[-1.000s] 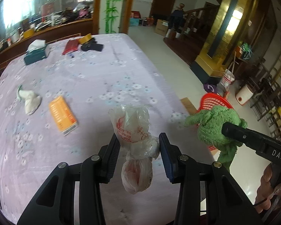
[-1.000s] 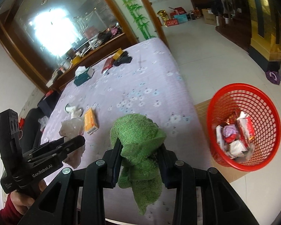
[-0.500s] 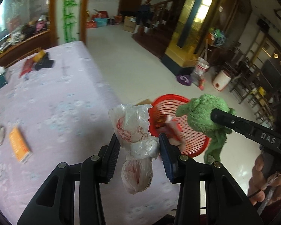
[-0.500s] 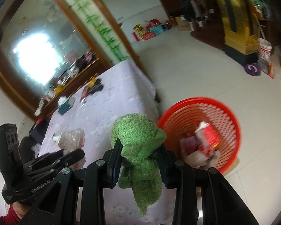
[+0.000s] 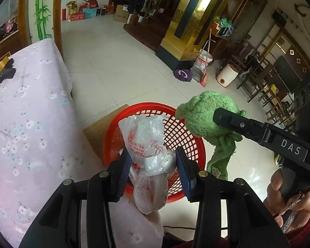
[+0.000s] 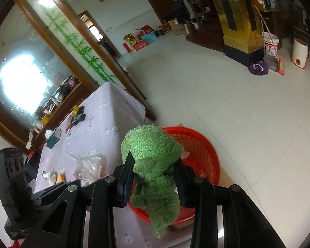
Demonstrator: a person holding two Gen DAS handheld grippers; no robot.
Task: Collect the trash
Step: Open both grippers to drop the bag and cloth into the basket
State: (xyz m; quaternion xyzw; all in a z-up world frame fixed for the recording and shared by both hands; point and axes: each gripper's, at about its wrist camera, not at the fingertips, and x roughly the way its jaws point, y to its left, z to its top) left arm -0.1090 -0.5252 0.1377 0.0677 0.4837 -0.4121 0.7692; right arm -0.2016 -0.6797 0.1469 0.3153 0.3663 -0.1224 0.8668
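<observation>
A knotted clear plastic bag (image 5: 146, 136) with red print hangs between the pads of my left gripper (image 5: 152, 155). Its jaws are opening, though both pads still touch the bag. The bag hangs over the red mesh basket (image 5: 150, 104) on the floor beside the table. My right gripper (image 6: 154, 161) is shut on a green towel-like cloth (image 6: 150, 144), held above the same basket (image 6: 202, 150). From the left wrist view the cloth (image 5: 202, 119) hangs over the basket's right rim. Some trash lies in the basket, mostly hidden.
The table with a lilac flowered cloth (image 5: 31, 113) lies to the left, bearing an orange box (image 6: 60, 177), crumpled tissue (image 6: 49, 175) and a teal tissue box (image 6: 53, 137). A wooden board (image 5: 101, 128) lies under the basket. Farther off on the floor stand a bucket and broom (image 5: 204, 62).
Both grippers have swung from above the table to above the red basket at its side. The bag and the green cloth have come along in their grips.
</observation>
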